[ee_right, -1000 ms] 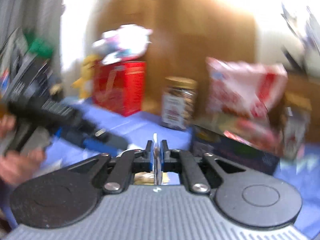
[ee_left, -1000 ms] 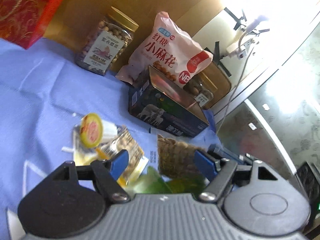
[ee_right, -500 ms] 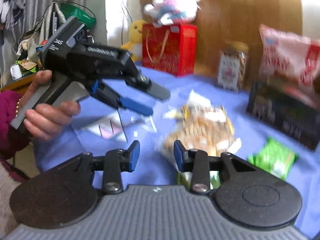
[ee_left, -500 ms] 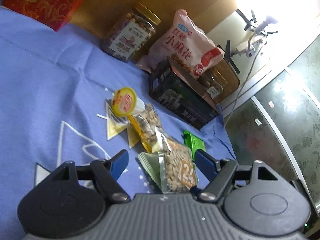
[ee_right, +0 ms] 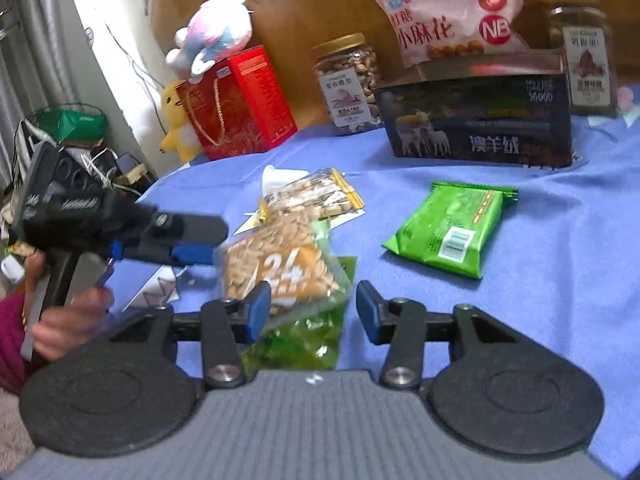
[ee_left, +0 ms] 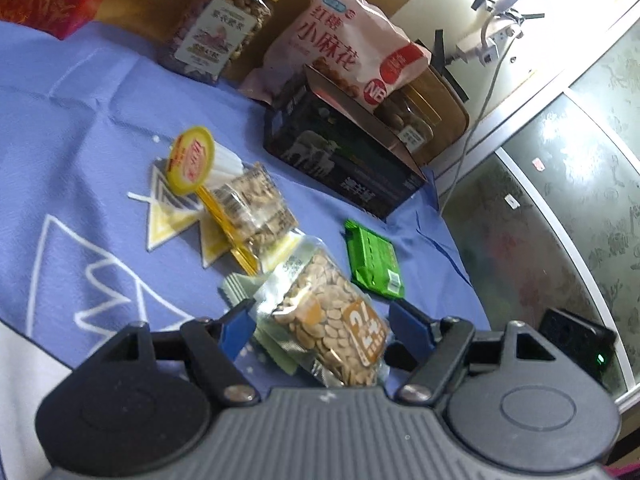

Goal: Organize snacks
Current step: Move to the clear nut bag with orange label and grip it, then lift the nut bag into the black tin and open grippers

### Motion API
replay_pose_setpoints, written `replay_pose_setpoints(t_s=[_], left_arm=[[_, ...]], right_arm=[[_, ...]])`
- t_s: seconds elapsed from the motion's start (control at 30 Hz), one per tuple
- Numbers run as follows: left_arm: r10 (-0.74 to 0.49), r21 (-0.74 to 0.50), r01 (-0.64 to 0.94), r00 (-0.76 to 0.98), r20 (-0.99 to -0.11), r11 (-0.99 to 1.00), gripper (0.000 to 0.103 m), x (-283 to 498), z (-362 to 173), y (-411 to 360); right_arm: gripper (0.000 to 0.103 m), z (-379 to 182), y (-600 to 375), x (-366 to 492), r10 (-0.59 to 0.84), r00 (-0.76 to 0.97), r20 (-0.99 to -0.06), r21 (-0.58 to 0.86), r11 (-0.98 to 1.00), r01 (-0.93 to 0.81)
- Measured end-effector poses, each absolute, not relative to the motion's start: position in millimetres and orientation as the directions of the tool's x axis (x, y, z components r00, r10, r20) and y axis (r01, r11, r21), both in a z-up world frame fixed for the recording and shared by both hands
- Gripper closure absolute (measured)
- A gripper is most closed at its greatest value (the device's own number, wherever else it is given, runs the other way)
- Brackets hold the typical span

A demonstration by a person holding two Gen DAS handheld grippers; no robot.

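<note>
Blue-padded jaws of the right gripper (ee_right: 313, 307) are opening low in the right wrist frame, straddling the near edge of a clear seed packet (ee_right: 280, 268) without pressing on it; a second ago they were clamped together on nothing, high above the table. The packet lies on a green wrapper (ee_right: 308, 344) at the front of a small heap. In the left wrist frame the left gripper (ee_left: 320, 330) stands released, its jaws wide apart on either side of the same seed packet (ee_left: 332, 320), no pad touching it; that spread has not changed over the last second, though the view has dropped closer to the heap.

Both tools have come down onto one target, which suggests the next pick is this packet, with nothing yet grasped and the sorting barely begun.

Farther up the left wrist frame lie a second nut packet (ee_left: 252, 208) with a yellow strip, then a yellow-lidded cup (ee_left: 192, 160) tipped on its side. At centre right a green snack pack (ee_left: 374, 260) lies apart from the heap on the blue tablecloth (ee_left: 80, 120). Beyond it sits the open dark box (ee_left: 340, 160), likely the destination. Along the back, in the upper part of the frame, stand a nut jar (ee_left: 220, 36) and a pink snack bag (ee_left: 352, 44).

At the left edge of the right wrist frame, a hand (ee_right: 68, 320) grips the left tool's handle.
</note>
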State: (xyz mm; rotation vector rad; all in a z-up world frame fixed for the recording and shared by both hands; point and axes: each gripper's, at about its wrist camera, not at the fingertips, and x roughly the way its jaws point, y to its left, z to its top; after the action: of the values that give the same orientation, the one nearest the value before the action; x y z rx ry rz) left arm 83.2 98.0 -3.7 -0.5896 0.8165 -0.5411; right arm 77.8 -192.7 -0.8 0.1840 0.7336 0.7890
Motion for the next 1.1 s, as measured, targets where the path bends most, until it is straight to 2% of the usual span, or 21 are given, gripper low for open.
replay_pose_setpoints(t_s=[0.07, 0.13, 0.2, 0.37, 0.6, 0.83, 0.97, 1.07, 1.1], left_arm=[[-0.638, -0.654, 0.218, 0.57, -0.517, 0.724, 0.031, 82, -5, 93], [-0.619, -0.627, 0.222, 0.579, -0.531, 0.746, 0.042, 81, -4, 90], [-0.614, -0.616, 0.229, 0.581, -0.534, 0.753, 0.047, 80, -4, 90], [-0.62, -0.629, 0.231, 0.592, -0.515, 0.742, 0.047, 79, -2, 97], [-0.604, -0.594, 0.272, 0.637, -0.478, 0.757, 0.047, 68, 12, 103], [-0.571, -0.594, 0.204, 0.624, -0.533, 0.778, 0.047, 73, -6, 111], [-0.582, -0.601, 0.215, 0.622, -0.523, 0.77, 0.047, 72, -7, 111], [-0.579, -0.592, 0.223, 0.628, -0.52, 0.774, 0.053, 72, -5, 110], [-0.577, -0.591, 0.223, 0.632, -0.517, 0.775, 0.055, 71, -5, 110]], right_arm=[[0.051, -6, -191, 81, 0.714, 0.455, -0.533, 0.441, 0.693, -0.571], [0.052, -6, -184, 82, 0.727, 0.443, -0.525, 0.451, 0.679, -0.579], [0.055, -2, -175, 78, 0.732, 0.441, -0.519, 0.421, 0.668, -0.613], [0.056, 5, -165, 64, 0.732, 0.462, -0.5, 0.344, 0.658, -0.67], [0.054, 10, -161, 65, 0.772, 0.443, -0.456, 0.377, 0.618, -0.689], [0.05, -4, -147, 69, 0.768, 0.39, -0.508, 0.407, 0.613, -0.677], [0.049, -4, -144, 67, 0.778, 0.37, -0.508, 0.415, 0.597, -0.686], [0.053, -4, -140, 67, 0.776, 0.366, -0.514, 0.407, 0.596, -0.692], [0.058, -3, -139, 67, 0.774, 0.373, -0.512, 0.4, 0.599, -0.694]])
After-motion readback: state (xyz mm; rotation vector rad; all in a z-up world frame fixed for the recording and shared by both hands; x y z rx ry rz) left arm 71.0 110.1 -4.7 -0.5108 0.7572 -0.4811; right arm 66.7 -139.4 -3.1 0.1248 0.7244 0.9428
